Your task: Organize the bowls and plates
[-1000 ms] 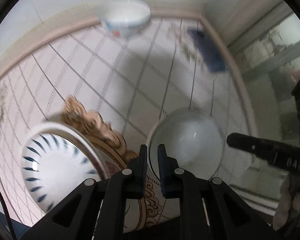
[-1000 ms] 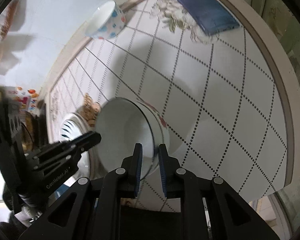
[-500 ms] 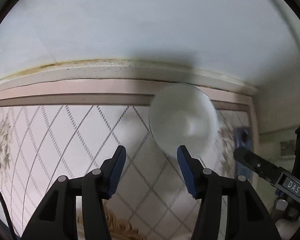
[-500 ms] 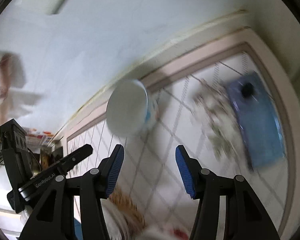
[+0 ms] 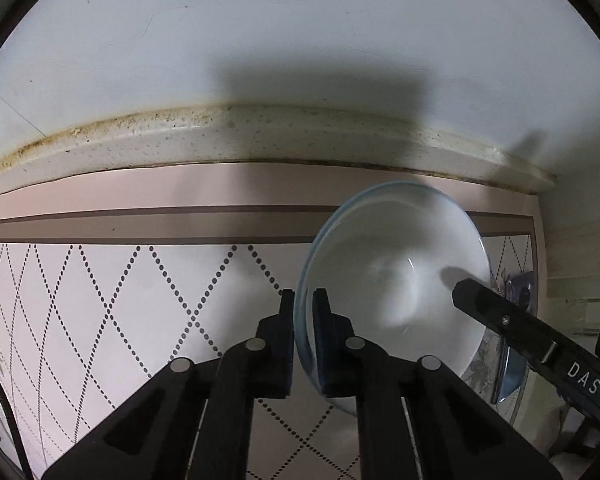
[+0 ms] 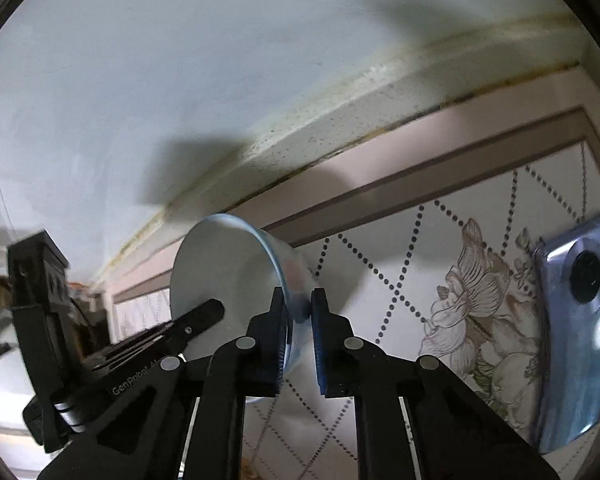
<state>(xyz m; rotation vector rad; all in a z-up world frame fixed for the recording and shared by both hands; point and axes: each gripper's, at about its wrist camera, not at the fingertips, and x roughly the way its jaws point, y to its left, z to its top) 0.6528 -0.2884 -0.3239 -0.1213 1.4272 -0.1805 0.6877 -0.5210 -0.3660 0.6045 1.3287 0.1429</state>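
Left wrist view: pale wall [image 5: 300,40] fills the upper half; below it a speckled, stained ledge [image 5: 260,136] runs across, meeting the table edge; the tablecloth [image 5: 100,300] beneath carries a pink and brown border band, then a white field with dotted diamond lines; white bowl [image 5: 392,280] with a blue-tinted rim sits at right of centre, tipped so its open mouth faces the camera; interior appears bare, only a soft glare in the bottom; left gripper [image 5: 303,320] is clamped on the near-left rim, one finger outside the wall and one inside, jaws nearly together with only the rim between them. Right wrist view: same wall [image 6: 180,80] and ledge [image 6: 340,112] run diagonally; tablecloth [image 6: 380,300] here shows a printed flower to the right of the bowl; bowl [image 6: 228,272] seen edge-on and tilted, mouth turned to the left; right gripper [image 6: 299,312] is closed on the opposite side of the rim, pads pressed to the wall from both faces; whether the bowl's base touches the cloth cannot be told; blue phone [image 6: 576,320] lies camera side up at the far right, on the cloth, apart from the bowl, partly over the flower print; in the left view only a sliver of it [image 5: 520,292] shows behind the bowl.
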